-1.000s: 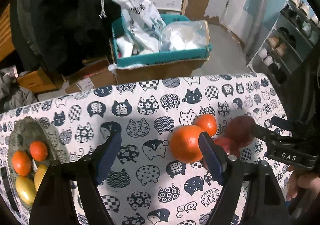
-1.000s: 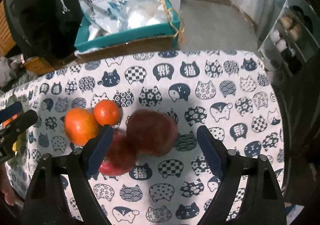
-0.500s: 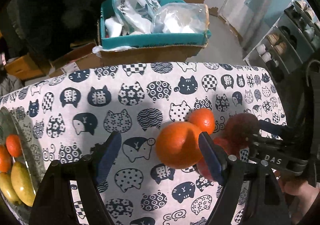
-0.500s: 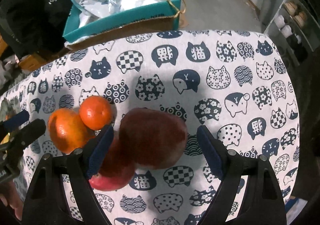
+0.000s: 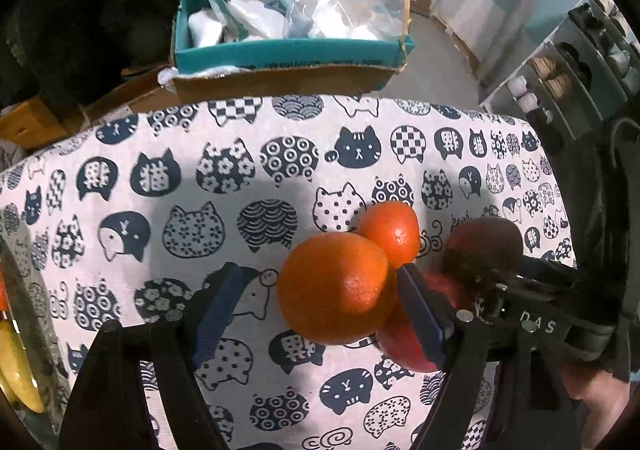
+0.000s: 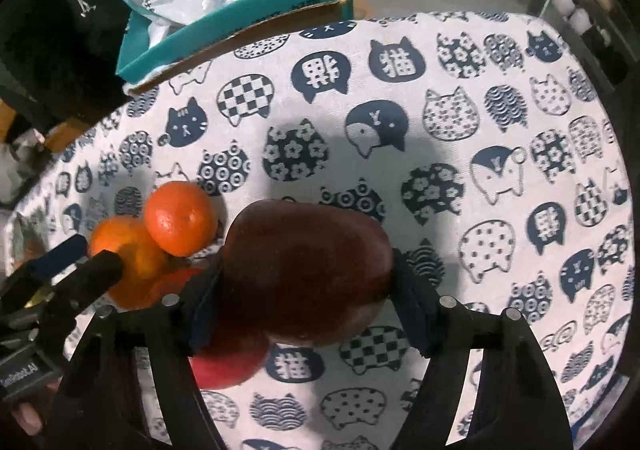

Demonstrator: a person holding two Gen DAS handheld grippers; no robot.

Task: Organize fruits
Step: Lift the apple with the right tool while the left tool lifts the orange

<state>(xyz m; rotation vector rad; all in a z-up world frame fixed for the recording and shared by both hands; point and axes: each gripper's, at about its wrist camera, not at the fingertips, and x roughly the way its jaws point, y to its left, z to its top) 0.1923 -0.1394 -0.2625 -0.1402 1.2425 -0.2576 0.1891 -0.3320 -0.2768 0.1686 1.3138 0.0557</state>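
Note:
A big orange (image 5: 338,290) lies on the cat-print cloth between the jaws of my left gripper (image 5: 316,306). The left jaw stands clear of it, the right jaw is at its side; the gripper is open. A smaller orange (image 5: 390,232) touches it behind. My right gripper (image 6: 306,294) has both pads against a dark red apple (image 6: 306,270). A brighter red apple (image 6: 228,358) lies under and left of it. In the right wrist view the two oranges (image 6: 180,224) lie at the left.
A glass plate (image 5: 16,330) with yellow and orange fruit is at the far left edge. Behind the table a teal cardboard box (image 5: 288,54) holds plastic bags. A shoe rack (image 5: 580,62) stands at the right.
Both grippers have moved forward and down over the fruit. The right jaws have closed onto the dark red apple. The left jaws now straddle the big orange.

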